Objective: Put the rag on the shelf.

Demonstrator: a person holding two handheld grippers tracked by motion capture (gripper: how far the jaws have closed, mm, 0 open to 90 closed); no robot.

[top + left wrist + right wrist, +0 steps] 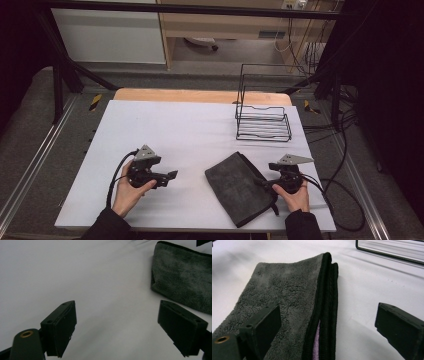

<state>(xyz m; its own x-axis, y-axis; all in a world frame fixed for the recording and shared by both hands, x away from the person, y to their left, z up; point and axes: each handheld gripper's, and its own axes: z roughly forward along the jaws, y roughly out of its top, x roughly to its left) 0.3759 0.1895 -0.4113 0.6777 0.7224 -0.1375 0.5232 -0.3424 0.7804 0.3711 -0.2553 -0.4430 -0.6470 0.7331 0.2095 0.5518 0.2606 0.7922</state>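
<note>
The white table sheet (190,135) lies under both of your grippers and takes up most of the bench.

The wire rack (263,120) stands well beyond your right gripper, near the far right part of the sheet, upright and apart from everything else. In the right gripper view its lower bar (387,253) crosses the top edge, well ahead of the jaws.

The folded dark grey towel (240,187) lies flat on the sheet, between your two grippers and much closer to the right one. In the right gripper view, the towel's black hemmed edge (327,302) runs away from you between the jaws, with a sliver of lilac showing in the fold near the bottom. One jaw sits over the grey pile, the other over bare sheet; whether the lower jaw touches the cloth is hard to tell from here.

Your right gripper (266,184) has its jaws standing apart, straddling the towel's edge but not pinching it.

Your left gripper (173,175) is well apart from the towel, pointing toward it. Its jaws are spread wide over bare sheet, with the towel (182,280) ahead and to one side.
</note>
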